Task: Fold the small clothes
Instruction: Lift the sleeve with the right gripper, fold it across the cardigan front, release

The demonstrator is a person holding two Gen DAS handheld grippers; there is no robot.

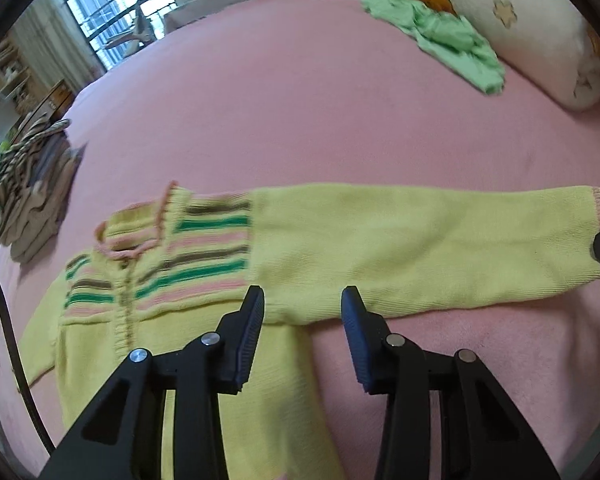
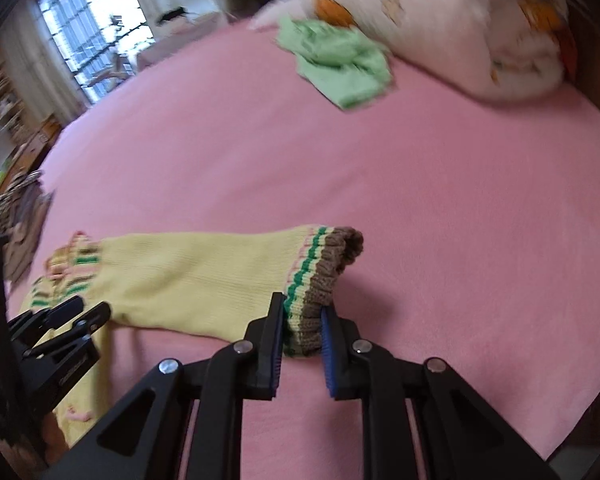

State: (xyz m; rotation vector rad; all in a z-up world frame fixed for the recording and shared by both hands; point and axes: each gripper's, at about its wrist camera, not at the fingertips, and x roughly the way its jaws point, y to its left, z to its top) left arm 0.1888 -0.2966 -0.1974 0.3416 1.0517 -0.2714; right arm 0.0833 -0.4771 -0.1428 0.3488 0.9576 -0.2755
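A yellow knitted sweater with green, pink and brown stripes is being laid flat on the pink fleecy bed. Its ribbed cuff is being pinched between the pads of the right gripper. The left gripper is being held part-open over the sleeve's underarm edge, nothing being clamped. A crumpled green garment is lying beside a rolled white quilt.

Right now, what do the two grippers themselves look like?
Both are matte black plastic. The left gripper has wedge-shaped fingers with ribbed dark pads, triangular cut-outs and round silver pivot pins. The right gripper looks the same, with blue ribbed pads.
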